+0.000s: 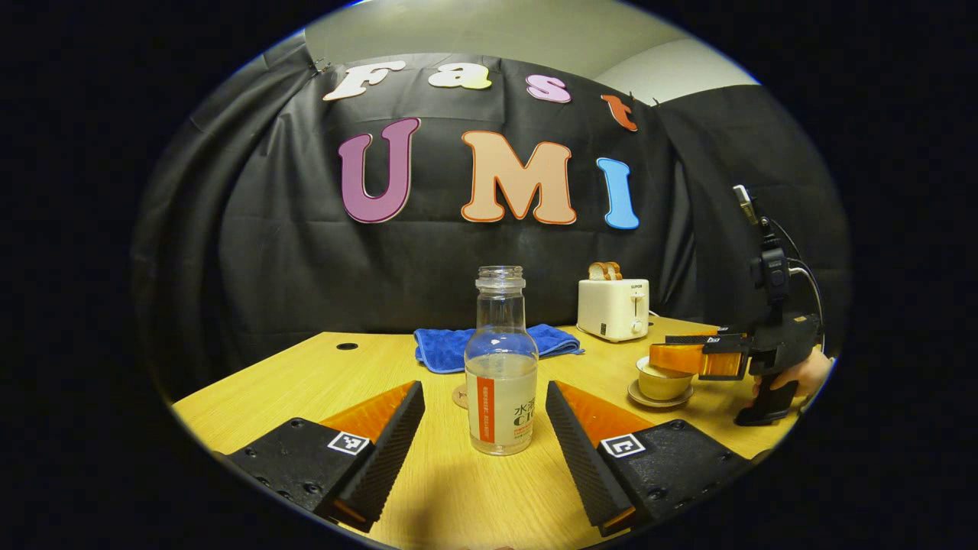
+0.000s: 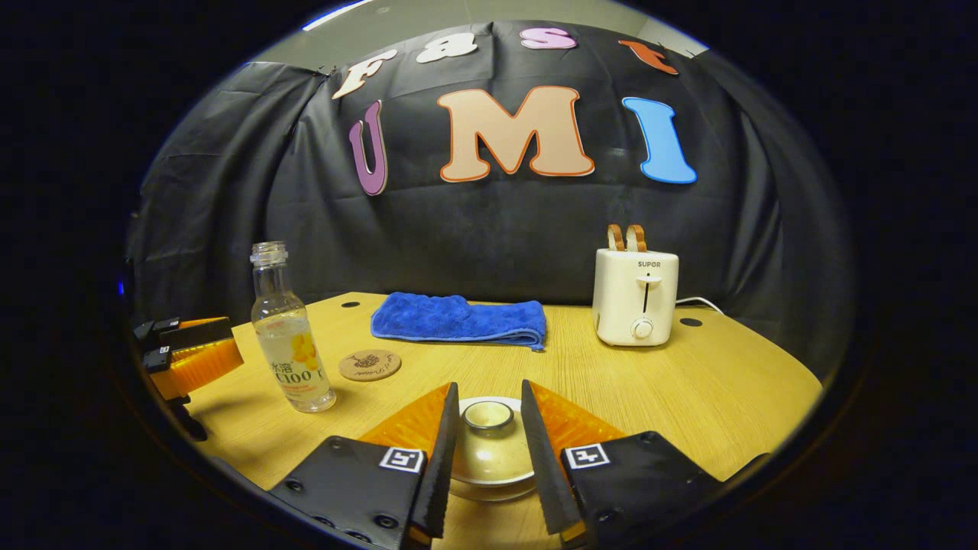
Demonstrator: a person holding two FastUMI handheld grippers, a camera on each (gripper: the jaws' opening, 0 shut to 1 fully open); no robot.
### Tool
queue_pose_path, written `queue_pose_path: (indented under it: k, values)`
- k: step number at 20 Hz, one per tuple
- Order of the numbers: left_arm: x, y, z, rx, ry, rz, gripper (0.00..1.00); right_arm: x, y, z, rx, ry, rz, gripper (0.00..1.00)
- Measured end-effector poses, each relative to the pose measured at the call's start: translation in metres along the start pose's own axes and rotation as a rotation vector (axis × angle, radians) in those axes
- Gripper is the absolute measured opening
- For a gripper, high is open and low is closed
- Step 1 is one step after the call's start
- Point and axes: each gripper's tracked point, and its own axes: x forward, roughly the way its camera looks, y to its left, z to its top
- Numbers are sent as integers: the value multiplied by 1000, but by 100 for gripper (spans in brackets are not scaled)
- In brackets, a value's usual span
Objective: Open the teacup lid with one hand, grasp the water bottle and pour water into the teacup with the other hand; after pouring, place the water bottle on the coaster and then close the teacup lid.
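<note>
A: In the left gripper view we see the left gripper (image 1: 485,428) low over the table (image 1: 283,382), its jaws wide apart, with the bottle (image 1: 501,367) standing upright between the fingers but farther along, touching neither.

B: Agreed, it grips nothing. The bottle has no cap and is partly filled with clear liquid. Just behind its base the coaster (image 1: 460,396) peeks out, flat on the wood.

A: In the right gripper view we see that coaster (image 2: 370,364) bare, a little to the side of the bottle (image 2: 290,336), the two near but apart.

B: And the right gripper (image 2: 489,439)? Its fingers flank the knob of the lid (image 2: 489,451), which sits on the teacup. There is a gap on each side of the knob, so we call it open, not pressing yet.

A: From the left gripper view we see it side-on, the right gripper (image 1: 676,359) held by a hand (image 1: 802,374) and hanging right over the teacup (image 1: 662,382), which rests on a saucer (image 1: 657,401). Contact we cannot judge from there.

B: Behind all this lie a blue towel (image 2: 461,319), folded, and a toaster (image 2: 636,296) with two slices of toast standing in it, both near the black cloth.

A: The left gripper (image 2: 187,355) also appears at the edge of the right gripper view, just beside the bottle.
</note>
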Motion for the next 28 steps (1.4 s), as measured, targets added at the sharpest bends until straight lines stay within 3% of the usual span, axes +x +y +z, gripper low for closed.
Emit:
queue_pose_path:
  k: [2,4,5,14,17,28]
  values:
    - [0,-1,-1,0,0,0,93,-2,-1,4,-2,-8,1,53]
    - [0,0,-1,0,0,0,93,1,-2,1,-3,-8,-1,36]
    - [0,0,0,0,0,0,94,1,0,0,-4,-9,0,36]
    - [6,-3,-1,0,-2,-20,96,-8,0,12,-2,-80,8,36]
    - [12,-7,0,0,-3,-42,93,-14,1,18,-1,-118,11,36]
    - [49,-11,-5,0,14,-96,94,-36,-22,23,10,-185,-58,36]
